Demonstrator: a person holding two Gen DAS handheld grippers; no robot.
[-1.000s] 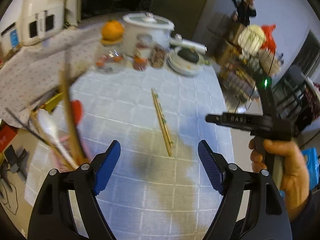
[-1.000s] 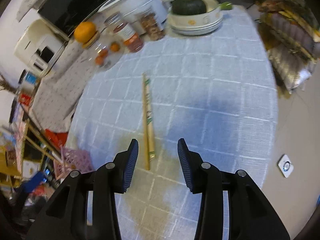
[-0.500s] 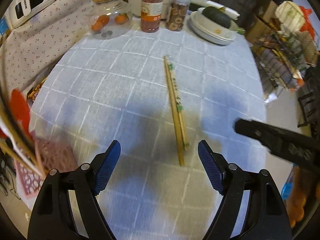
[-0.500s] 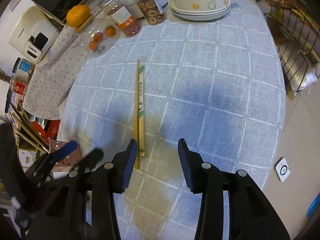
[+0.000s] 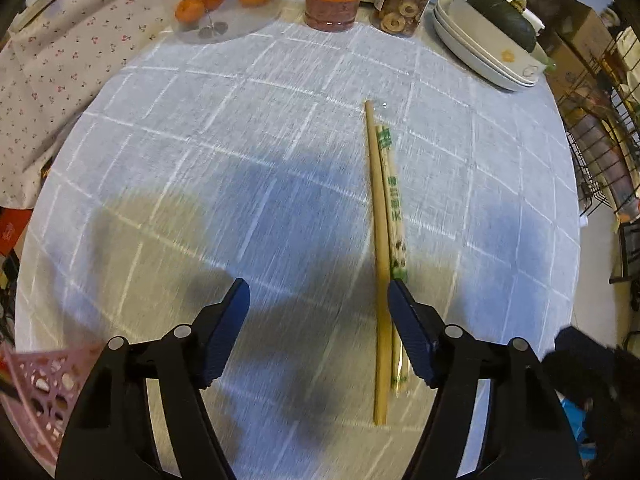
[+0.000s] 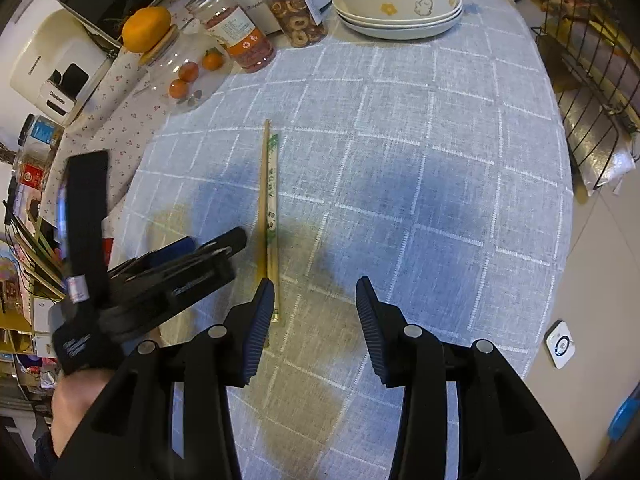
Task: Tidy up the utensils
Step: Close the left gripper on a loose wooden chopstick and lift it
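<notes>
— So, what is the biggest thing in view, and what lies on it?

— Mostly the round table under its blue checked cloth, with jars, a glass dish of oranges and stacked bowls along the far edge. Near the middle lie the chopsticks: one bare wooden stick and one in a printed paper sleeve, side by side and touching.

— And the tools?

— The left gripper points steeply down over the near end of the pair. Its jaws are fairly wide and closing, with the bare stick just inside the right-hand pad, though nothing is pinched yet. The right gripper hovers beside it at a moderate gap, empty, the chopsticks just outside its left jaw.

— How far along is the tidying?

— Judging by this, the chopsticks remain to be lifted. A pink perforated basket shows at the table's near-left edge, likely their destination; what it already holds cannot be made out.
</notes>
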